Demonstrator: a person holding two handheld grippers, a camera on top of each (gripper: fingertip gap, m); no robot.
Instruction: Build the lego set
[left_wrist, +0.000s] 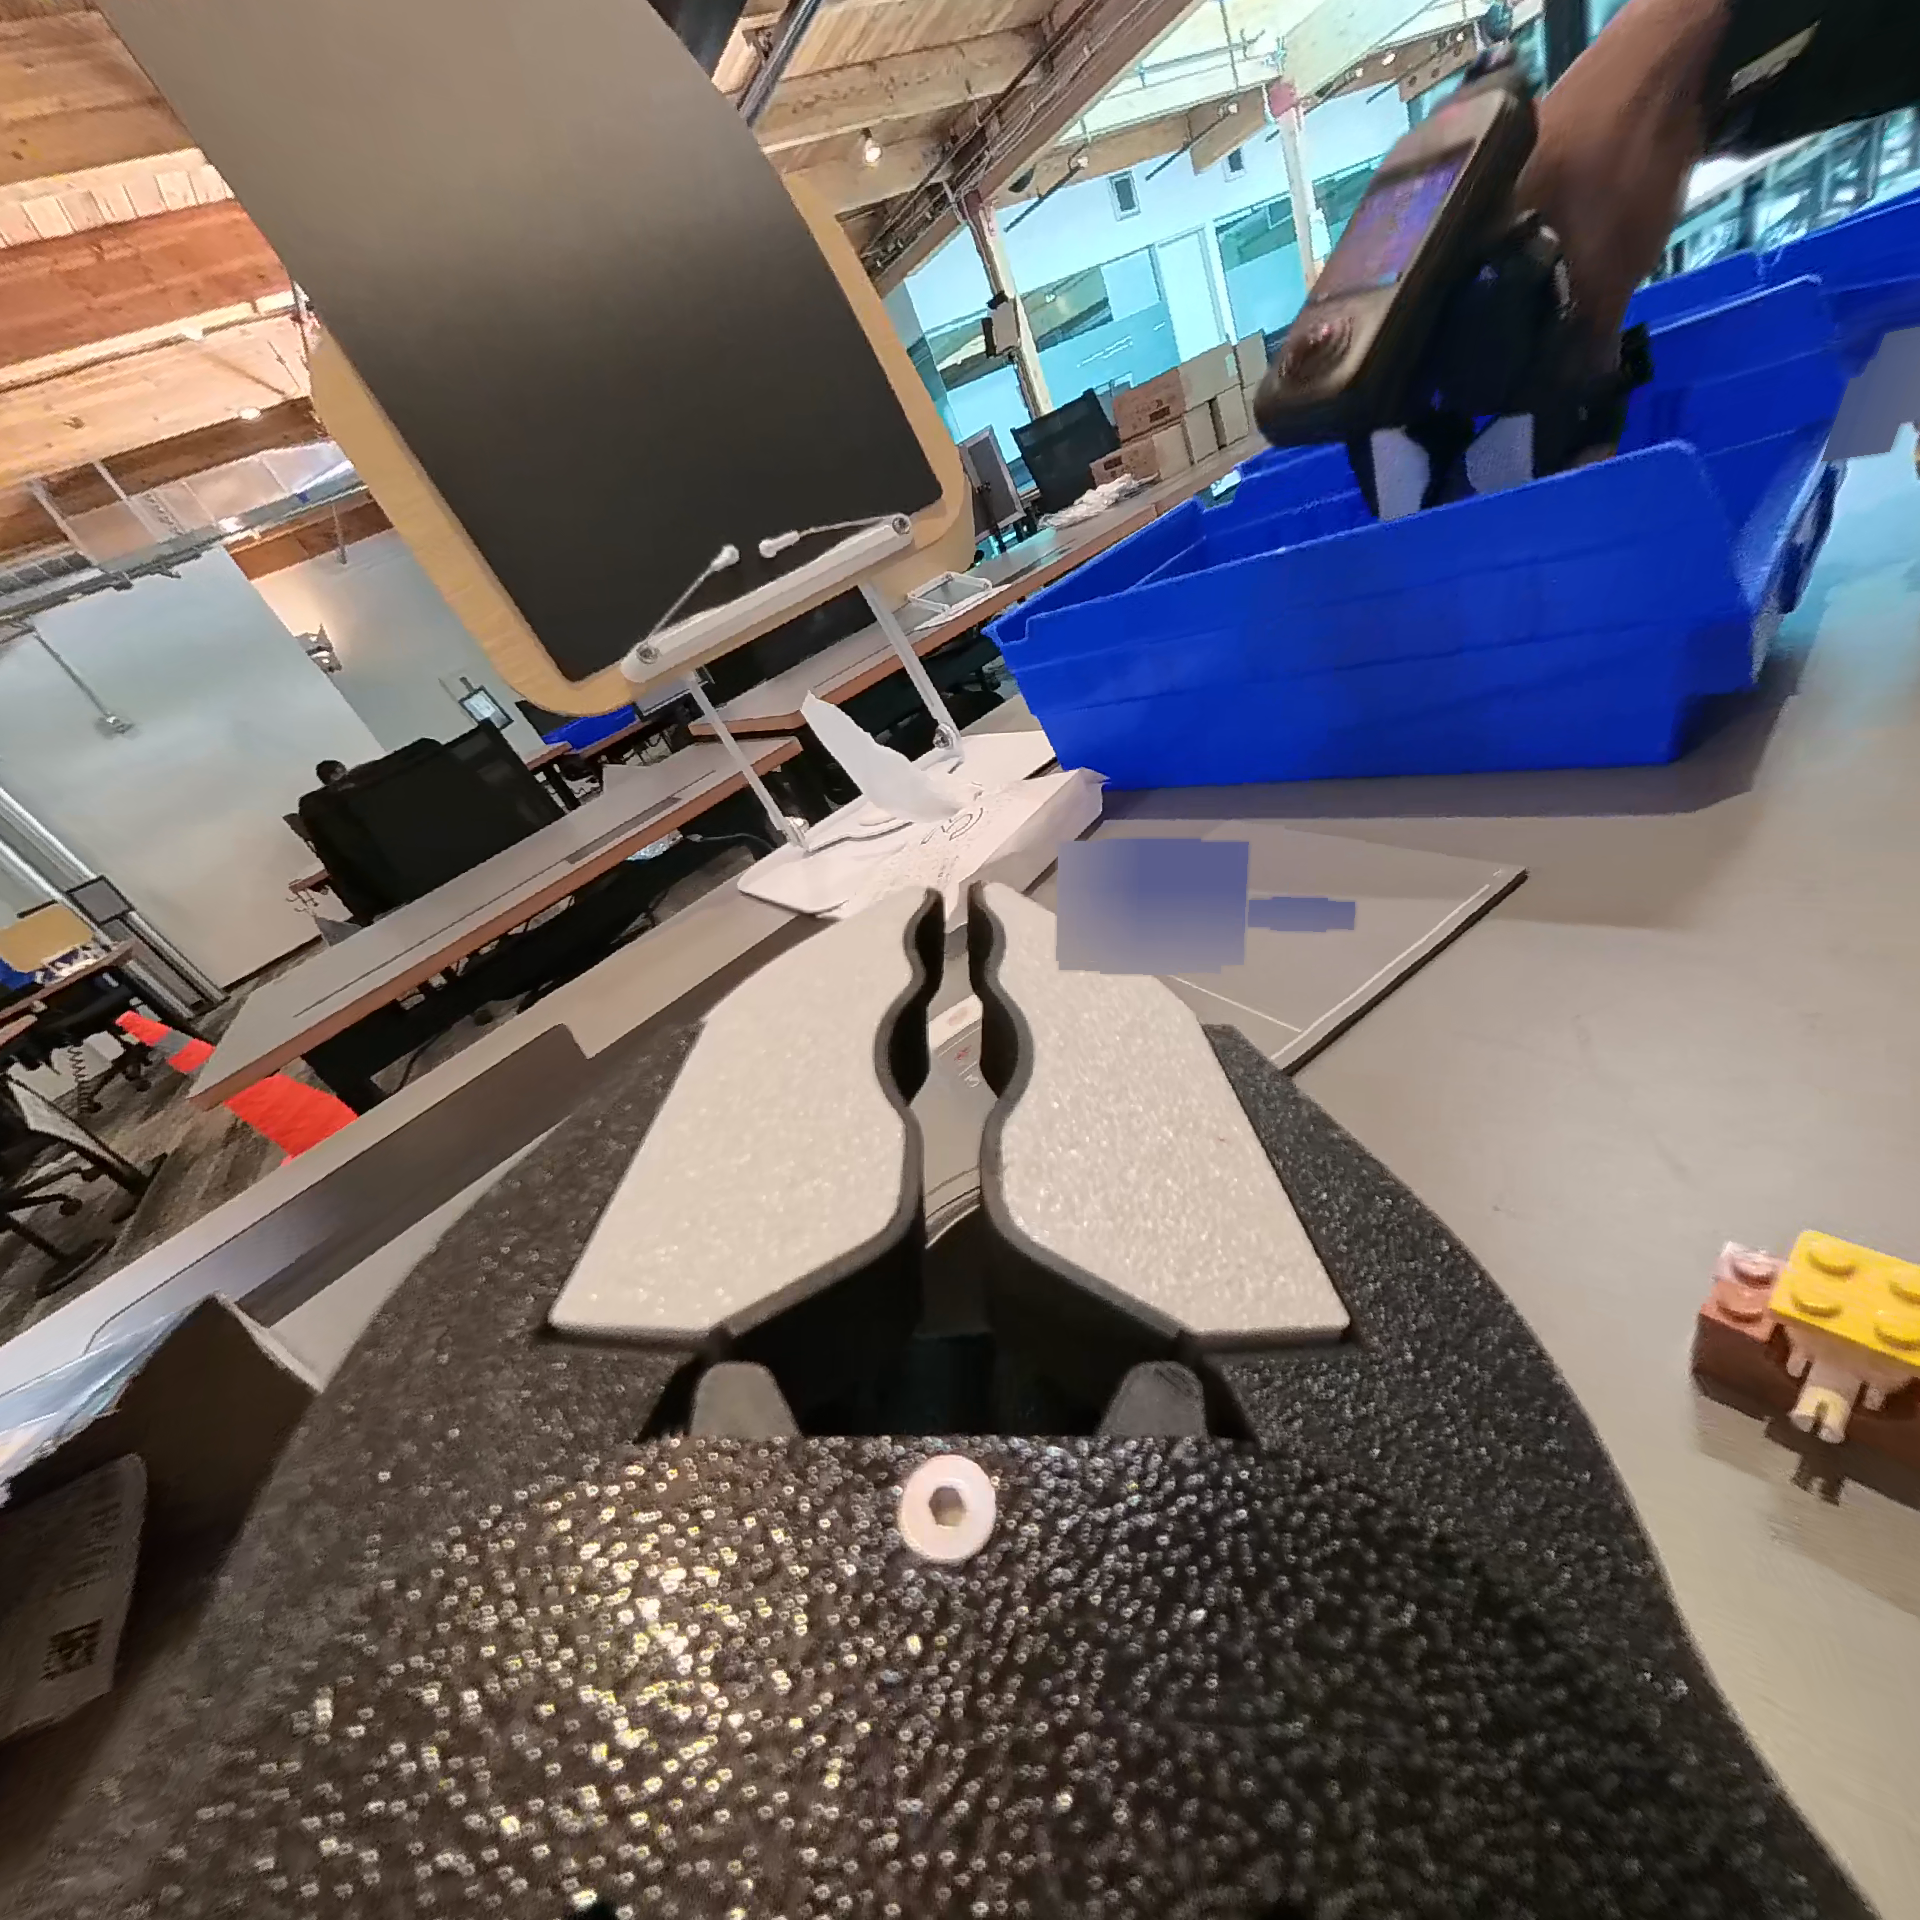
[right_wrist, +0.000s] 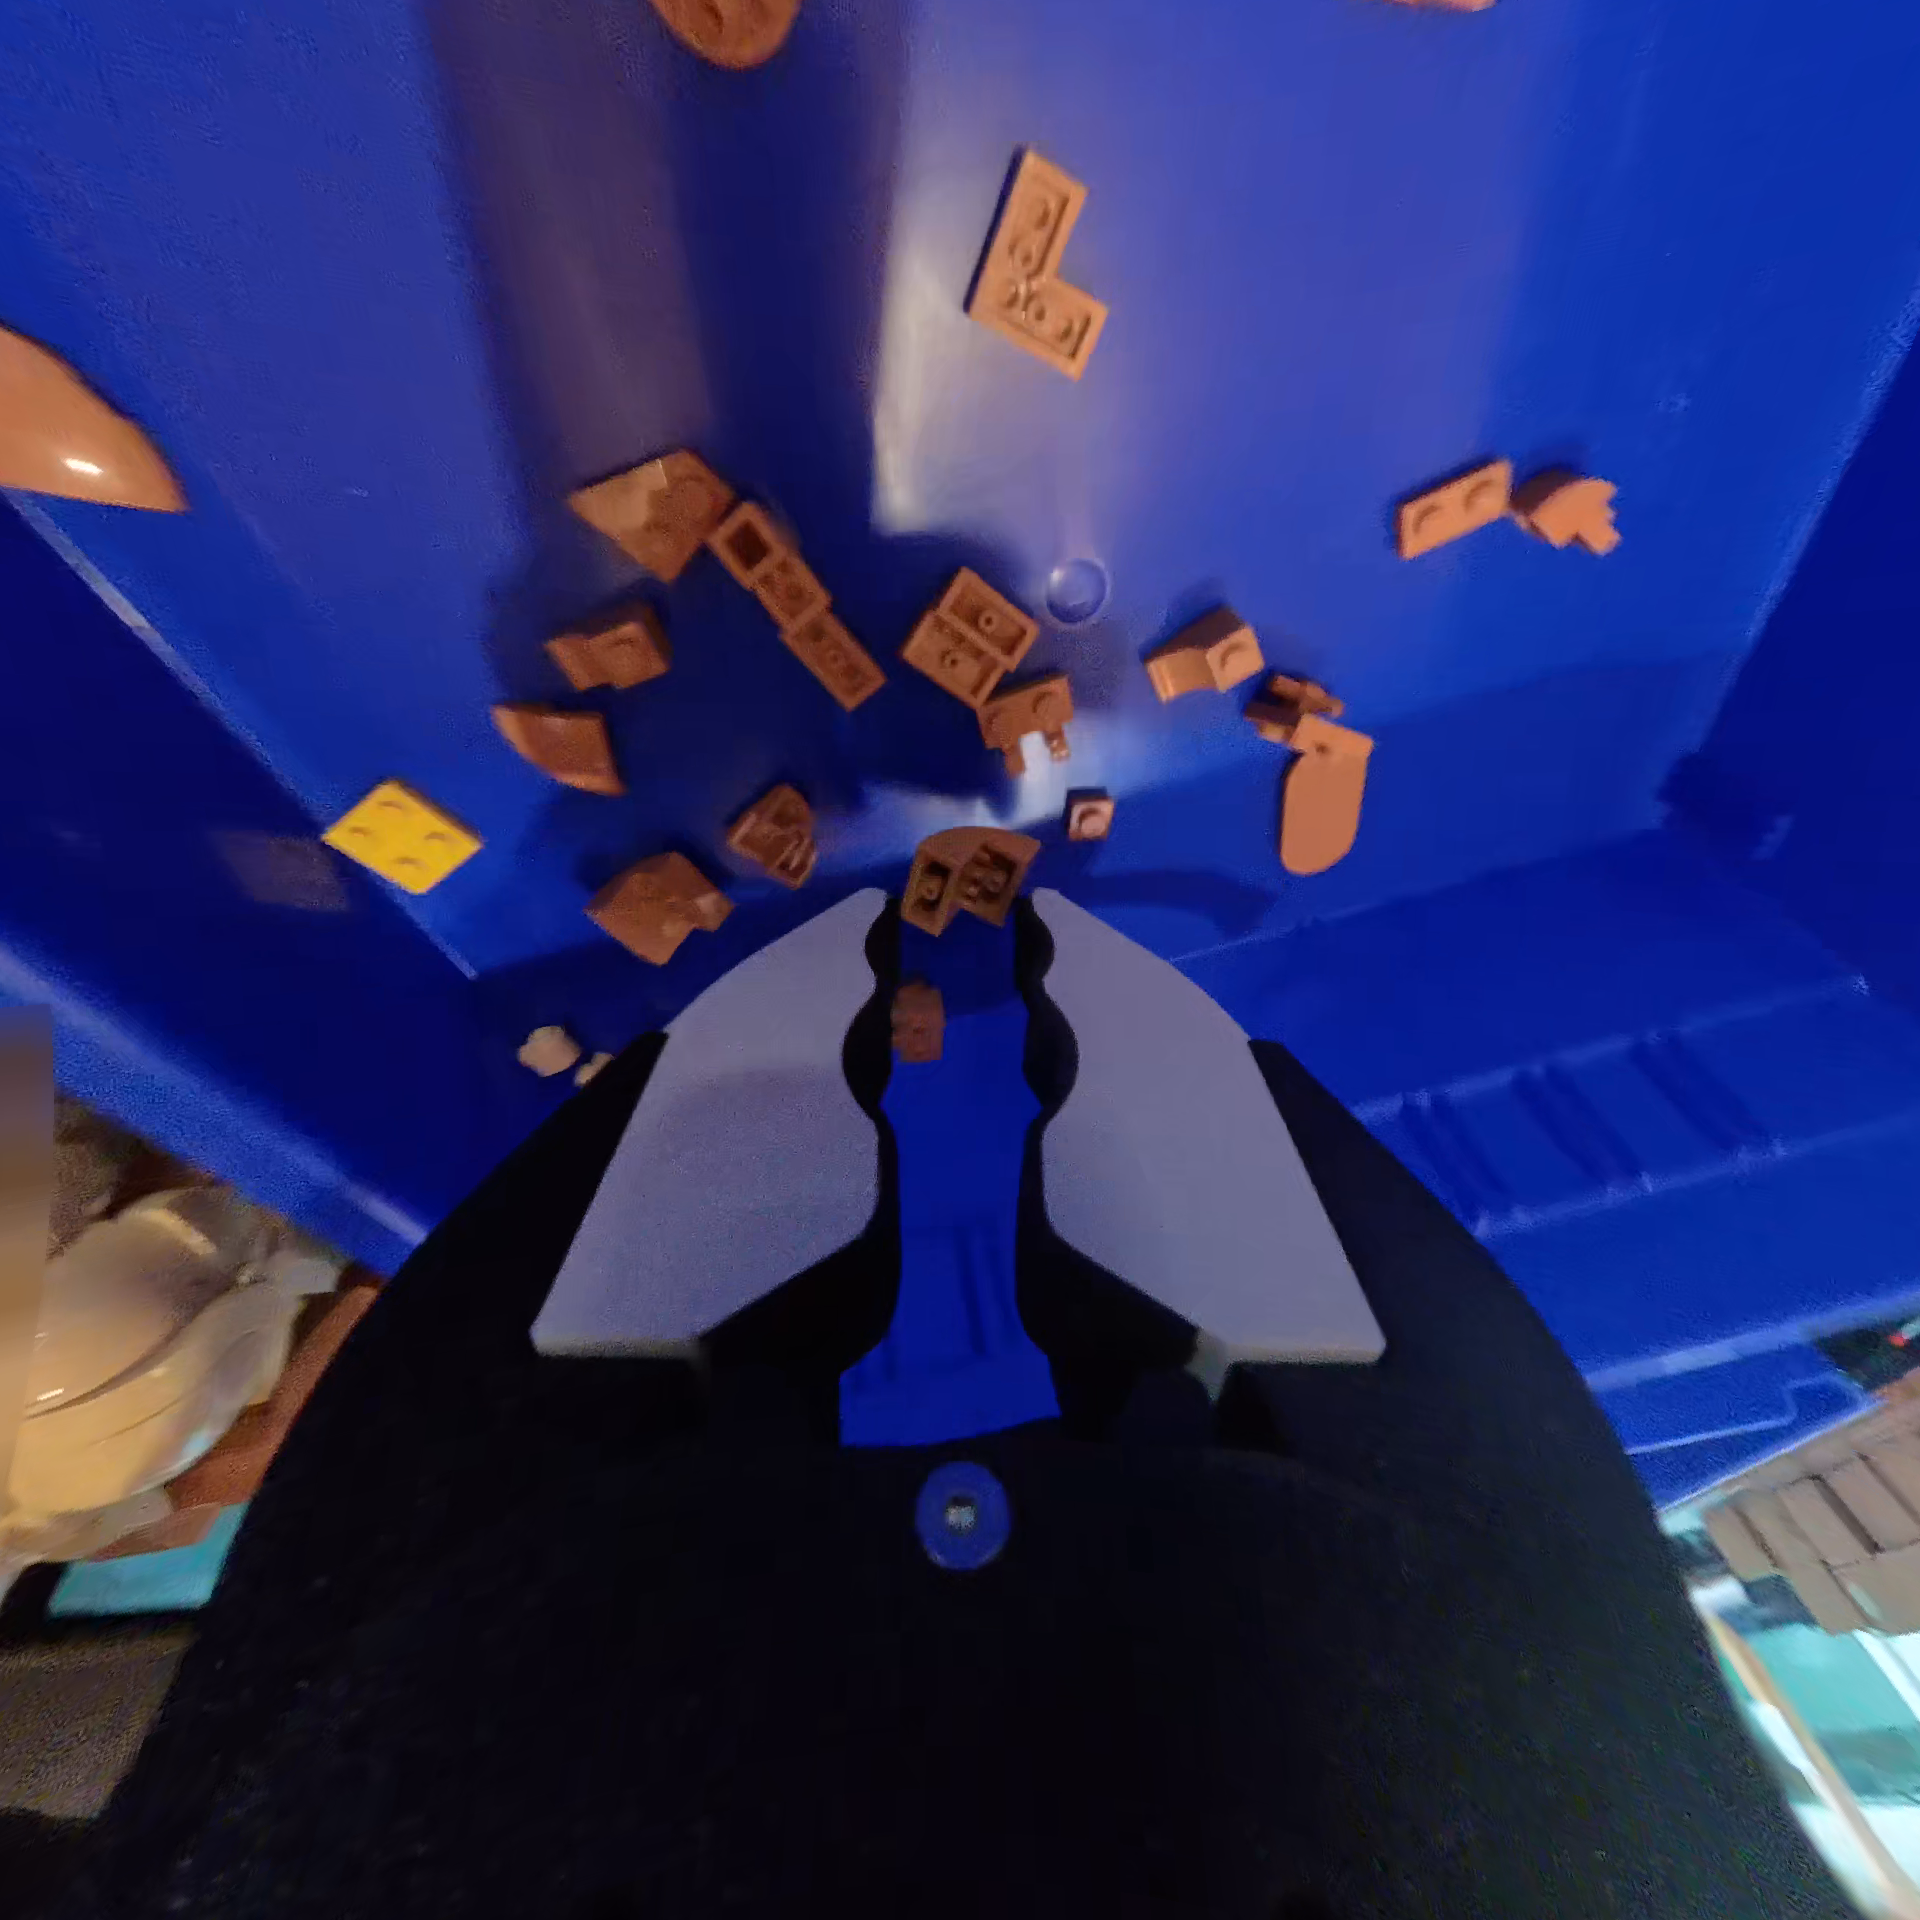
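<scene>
Right gripper (right_wrist: 961, 904) pinches a brown brick (right_wrist: 966, 878) in the blue bin (right_wrist: 1558, 1039); left gripper (left_wrist: 956, 914), fingers narrow, holds nothing; a brick stack (left_wrist: 1808, 1340) sits at four o'clock.

Your left gripper (left_wrist: 956, 914) was nearly closed, its grasp bare. Your right gripper (right_wrist: 961, 909) pointed down, its fingertips pinching a small brown brick (right_wrist: 966, 878).

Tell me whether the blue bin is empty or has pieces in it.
Not empty. The blue bin has many loose brown bricks and one yellow plate scattered on its floor.
</scene>
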